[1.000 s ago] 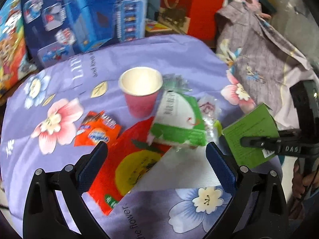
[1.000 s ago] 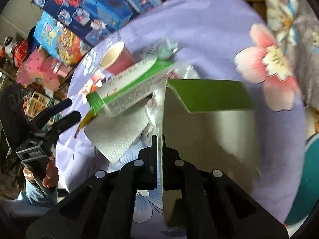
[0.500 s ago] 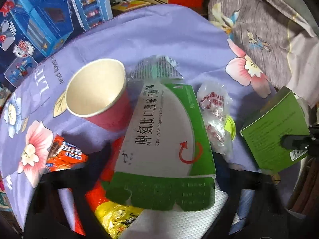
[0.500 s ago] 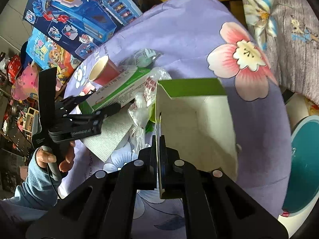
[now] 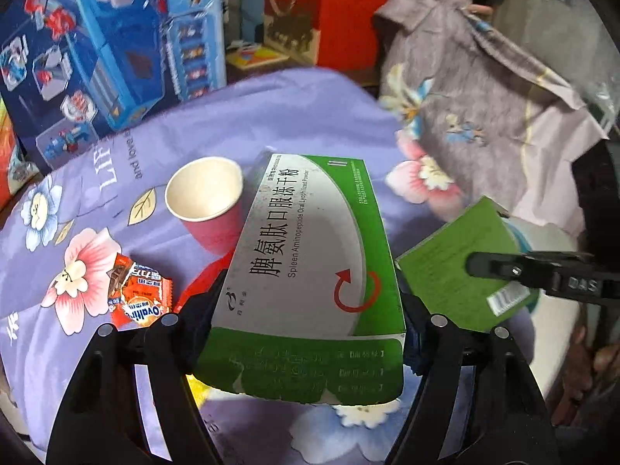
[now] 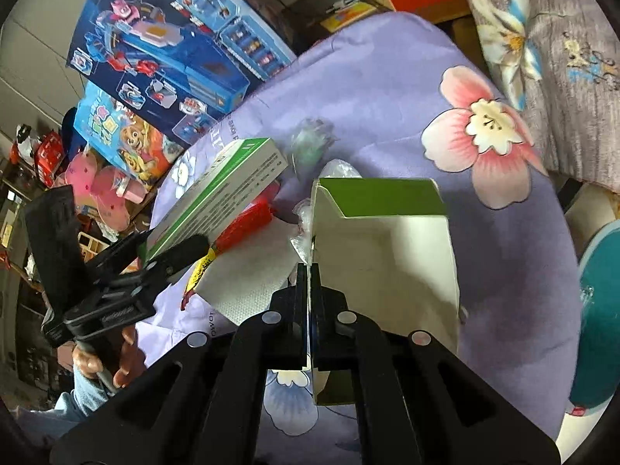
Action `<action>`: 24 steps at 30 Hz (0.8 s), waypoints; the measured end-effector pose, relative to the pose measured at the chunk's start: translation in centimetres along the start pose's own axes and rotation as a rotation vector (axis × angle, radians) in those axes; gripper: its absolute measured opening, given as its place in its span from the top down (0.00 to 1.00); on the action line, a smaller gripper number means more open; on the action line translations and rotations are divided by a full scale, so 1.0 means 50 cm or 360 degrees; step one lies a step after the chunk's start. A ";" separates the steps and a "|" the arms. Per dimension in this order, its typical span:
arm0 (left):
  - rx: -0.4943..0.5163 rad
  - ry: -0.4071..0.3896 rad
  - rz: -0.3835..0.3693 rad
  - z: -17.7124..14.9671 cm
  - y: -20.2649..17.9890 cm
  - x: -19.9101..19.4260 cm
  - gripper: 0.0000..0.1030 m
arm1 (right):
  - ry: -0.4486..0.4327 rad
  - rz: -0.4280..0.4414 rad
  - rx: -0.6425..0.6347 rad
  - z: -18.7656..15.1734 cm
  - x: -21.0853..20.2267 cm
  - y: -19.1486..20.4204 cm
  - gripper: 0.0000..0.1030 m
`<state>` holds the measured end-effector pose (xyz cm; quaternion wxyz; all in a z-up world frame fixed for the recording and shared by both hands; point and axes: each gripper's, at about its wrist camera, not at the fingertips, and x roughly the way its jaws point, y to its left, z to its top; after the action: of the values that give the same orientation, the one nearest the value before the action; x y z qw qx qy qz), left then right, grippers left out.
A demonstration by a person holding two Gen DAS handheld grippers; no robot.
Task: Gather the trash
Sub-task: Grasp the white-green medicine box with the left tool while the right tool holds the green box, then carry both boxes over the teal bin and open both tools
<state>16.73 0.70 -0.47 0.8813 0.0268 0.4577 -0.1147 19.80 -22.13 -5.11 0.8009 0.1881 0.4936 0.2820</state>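
A white-and-green medicine box [image 5: 310,240] is clamped by its long sides in my left gripper [image 5: 310,294] and tilts up above the purple flowered cloth [image 5: 271,116]. In the right wrist view the same box [image 6: 221,193] hangs over a white tissue [image 6: 248,279]. My right gripper [image 6: 309,271] is shut on one wall of an open green carton [image 6: 383,248], held off the cloth. That carton [image 5: 457,271] also shows at the right of the left wrist view. A red paper cup [image 5: 209,209] stands upright behind the box.
An orange snack wrapper [image 5: 139,298] and a red wrapper [image 5: 201,283] lie at the left. Clear plastic wrappers [image 6: 310,143] lie beyond the carton. Toy boxes [image 5: 97,50] line the back. A teal bin [image 6: 600,310] stands off the table's right edge.
My left gripper closed in on the medicine box and raised it off the tissue and wrappers. The right gripper kept its hold on the green carton and drifted slightly up.
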 end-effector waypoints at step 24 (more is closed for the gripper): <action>-0.0092 -0.0026 -0.0025 -0.060 -0.006 -0.046 0.27 | -0.0032 -0.0242 0.0015 -0.051 -0.035 -0.010 0.52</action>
<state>12.99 1.29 -0.33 0.8845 -0.0032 0.4538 -0.1086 17.03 -23.57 -5.35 0.8240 0.1566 0.4997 0.2162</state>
